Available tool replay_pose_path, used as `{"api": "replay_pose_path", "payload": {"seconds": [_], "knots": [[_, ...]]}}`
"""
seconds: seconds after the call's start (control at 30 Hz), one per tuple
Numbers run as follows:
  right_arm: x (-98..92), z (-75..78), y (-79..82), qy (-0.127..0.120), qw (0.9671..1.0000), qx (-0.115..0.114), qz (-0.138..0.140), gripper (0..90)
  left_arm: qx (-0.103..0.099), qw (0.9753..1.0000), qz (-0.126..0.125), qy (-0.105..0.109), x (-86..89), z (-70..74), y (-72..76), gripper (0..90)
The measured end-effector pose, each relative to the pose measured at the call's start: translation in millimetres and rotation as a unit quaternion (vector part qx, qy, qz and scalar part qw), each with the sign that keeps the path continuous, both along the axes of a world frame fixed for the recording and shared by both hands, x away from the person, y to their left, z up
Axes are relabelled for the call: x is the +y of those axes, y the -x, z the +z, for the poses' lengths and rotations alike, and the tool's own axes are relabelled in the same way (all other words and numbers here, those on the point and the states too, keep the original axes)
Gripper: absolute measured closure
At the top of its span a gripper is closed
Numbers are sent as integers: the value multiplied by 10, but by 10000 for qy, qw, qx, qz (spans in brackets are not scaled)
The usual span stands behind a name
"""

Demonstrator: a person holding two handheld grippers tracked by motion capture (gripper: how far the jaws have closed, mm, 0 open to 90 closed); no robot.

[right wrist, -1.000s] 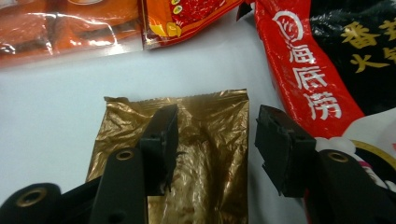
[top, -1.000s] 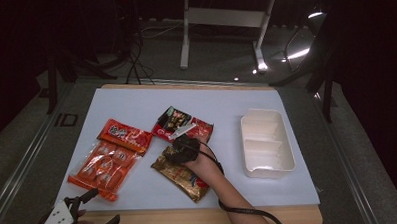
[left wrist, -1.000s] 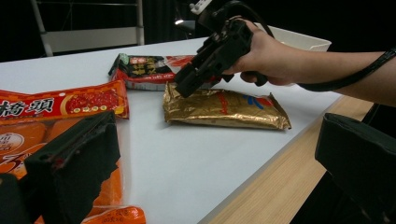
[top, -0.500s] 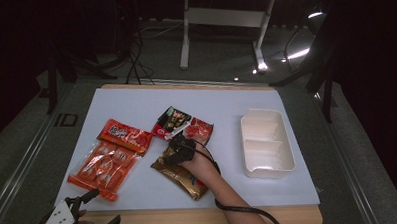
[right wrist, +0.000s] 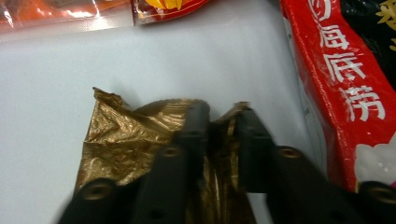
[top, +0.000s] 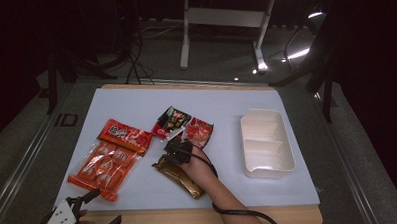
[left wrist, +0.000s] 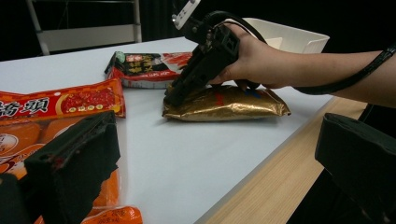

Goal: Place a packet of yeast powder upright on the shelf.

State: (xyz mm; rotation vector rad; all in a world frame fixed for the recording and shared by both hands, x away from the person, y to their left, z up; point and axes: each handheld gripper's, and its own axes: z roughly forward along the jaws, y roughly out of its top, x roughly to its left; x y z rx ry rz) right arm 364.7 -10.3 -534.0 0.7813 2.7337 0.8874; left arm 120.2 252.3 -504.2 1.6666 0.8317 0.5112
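- The gold packet (top: 181, 175) is lying flat on the white table sheet (top: 136, 99), near the front edge and just right of centre; in the left gripper view it (left wrist: 229, 103) is sitting between the wooden table edge (left wrist: 275, 186) and the other packets.
- I am pinching the far end of the gold packet (right wrist: 140, 140) with the right gripper (right wrist: 219, 122); its jaws are standing close together with a fold of foil caught between them.
- In the left gripper view the right gripper (left wrist: 175, 99) is slanting down onto that same end, with the hand (left wrist: 257, 56) resting over the packet.
- Against the picture one second back, I am holding the right gripper (top: 176, 152) in nearly the same spot, and the packet is lying at the same slant.
- I am keeping the left gripper (top: 92, 208) at the front left corner, as before; its jaws are standing wide apart on nothing.
- The red-and-black packet (top: 173, 122) is lying just beyond the right gripper, with a small red packet (top: 201, 130) just to its right.
- The red packet (top: 125, 135) and the orange multipack (top: 102, 165) are lying to the left, overlapping.
- The white tray (top: 265, 142) is standing well apart at the right.
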Motion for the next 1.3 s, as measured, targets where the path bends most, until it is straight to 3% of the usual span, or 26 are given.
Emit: {"api": "replay_pose_path", "payload": {"seconds": [0.13,0.27,0.37,0.47,0.67,1.1,1.3], "knots": [[15,14,0,77,9999,45,66,861,9,10000,6,7,6,-2,-6,4],[26,30,11,136,9998,27,106,881,5,10000,9,-1,6,-1,-2,4],[-26,106,42,-75,9999,80,131,887,12,10000,11,4,8,-4,-6,4],[-36,121,52,-95,9998,69,154,887,24,10000,13,4,7,-6,-7,4],[-254,349,159,-531,9985,32,121,889,18,10000,28,-20,1,-6,-8,3],[-592,614,255,-964,9953,-58,13,889,72,9999,96,-50,0,-22,-30,3],[-798,855,396,-1199,9926,-87,153,889,77,9999,65,11,4,-25,-38,3]]}}
